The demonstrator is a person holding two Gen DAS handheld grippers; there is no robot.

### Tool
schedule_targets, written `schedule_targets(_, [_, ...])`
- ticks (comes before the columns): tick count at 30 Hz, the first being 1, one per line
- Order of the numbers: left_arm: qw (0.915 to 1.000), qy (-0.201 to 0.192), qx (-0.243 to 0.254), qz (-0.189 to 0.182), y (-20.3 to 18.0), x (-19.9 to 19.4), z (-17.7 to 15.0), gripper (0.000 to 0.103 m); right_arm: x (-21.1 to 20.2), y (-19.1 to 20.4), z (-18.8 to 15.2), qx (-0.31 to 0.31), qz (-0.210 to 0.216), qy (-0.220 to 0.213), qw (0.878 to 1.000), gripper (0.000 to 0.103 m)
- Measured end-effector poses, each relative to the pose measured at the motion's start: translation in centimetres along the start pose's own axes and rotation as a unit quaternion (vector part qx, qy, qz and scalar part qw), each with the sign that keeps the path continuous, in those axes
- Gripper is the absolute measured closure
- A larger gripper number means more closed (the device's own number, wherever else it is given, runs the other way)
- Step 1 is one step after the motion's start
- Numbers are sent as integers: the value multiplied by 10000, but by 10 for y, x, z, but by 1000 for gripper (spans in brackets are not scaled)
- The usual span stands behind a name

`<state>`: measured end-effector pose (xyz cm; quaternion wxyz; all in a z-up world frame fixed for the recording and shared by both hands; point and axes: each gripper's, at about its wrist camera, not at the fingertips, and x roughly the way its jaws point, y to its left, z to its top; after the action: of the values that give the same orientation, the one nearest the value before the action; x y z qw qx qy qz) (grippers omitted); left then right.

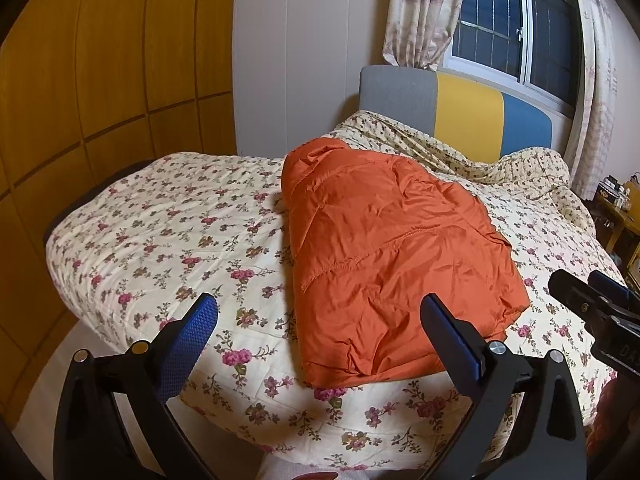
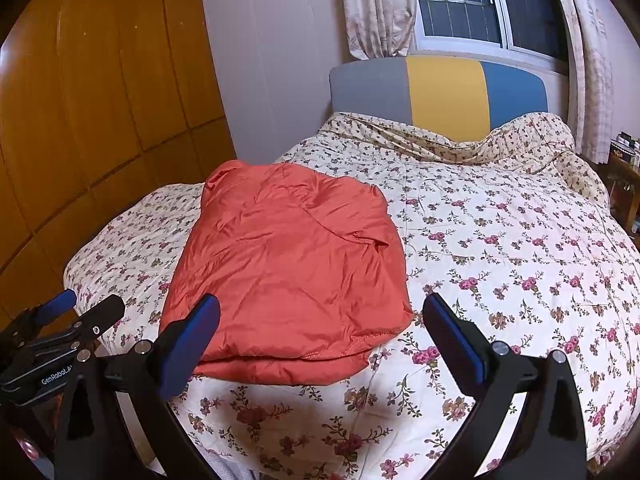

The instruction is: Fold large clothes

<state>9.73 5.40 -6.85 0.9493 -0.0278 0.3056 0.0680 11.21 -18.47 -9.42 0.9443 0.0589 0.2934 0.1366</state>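
Note:
An orange padded jacket (image 1: 392, 256) lies folded into a rough rectangle on the floral bedspread (image 1: 168, 232). It also shows in the right wrist view (image 2: 288, 268), near the bed's front left part. My left gripper (image 1: 320, 312) is open and empty, held above the jacket's near edge. My right gripper (image 2: 320, 312) is open and empty, over the jacket's near right corner. The right gripper also shows at the right edge of the left wrist view (image 1: 592, 296). The left gripper shows at the left edge of the right wrist view (image 2: 68, 320).
The bed (image 2: 500, 248) has a grey, yellow and blue headboard (image 2: 440, 88) under a curtained window (image 2: 460, 0). A wooden wardrobe (image 1: 100, 80) stands to the left. A bedside table with small items (image 1: 616, 208) is at the far right.

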Motion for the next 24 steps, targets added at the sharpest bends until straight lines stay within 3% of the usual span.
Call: schedule_targets(24, [9999, 125, 1, 41, -2, 5, -2, 3, 7, -2, -1, 66, 41, 118, 9999, 2])
